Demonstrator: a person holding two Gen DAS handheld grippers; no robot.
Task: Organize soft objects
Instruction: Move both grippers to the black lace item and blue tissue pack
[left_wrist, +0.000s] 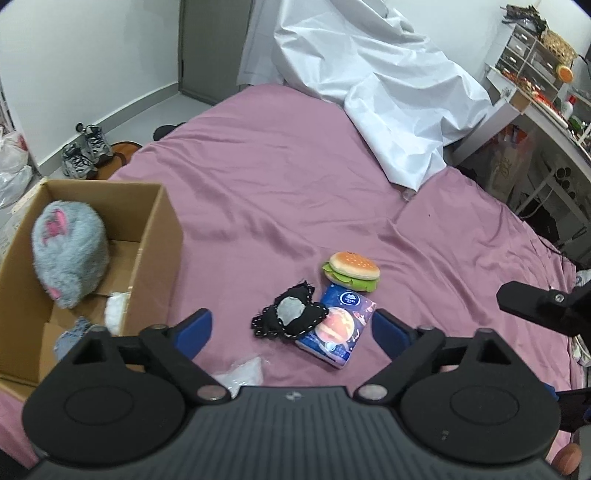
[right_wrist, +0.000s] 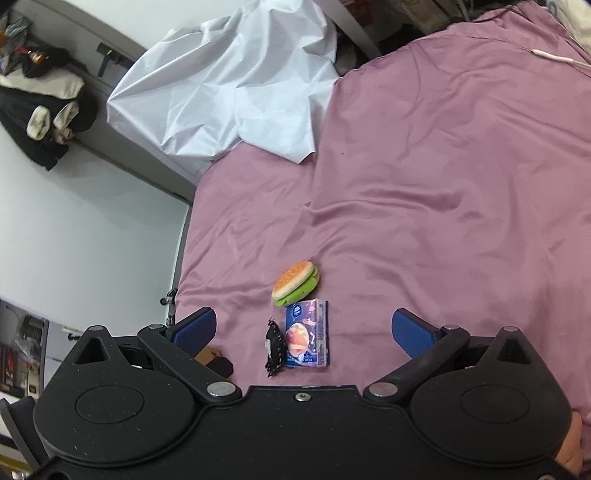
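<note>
Both the left gripper (left_wrist: 291, 330) and right gripper (right_wrist: 304, 332) hover with jaws spread wide, holding nothing.

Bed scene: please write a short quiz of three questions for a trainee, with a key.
1. True or false: the grey plush lies inside the box.
2. Which item touches the tissue pack on its far side? A) burger toy B) shoes C) white sheet
3. How do the jaws of the left gripper and the right gripper stand?

Key
1. True.
2. A; the black pouch lies against the pack's other side.
3. Both wide open, holding nothing.
</note>
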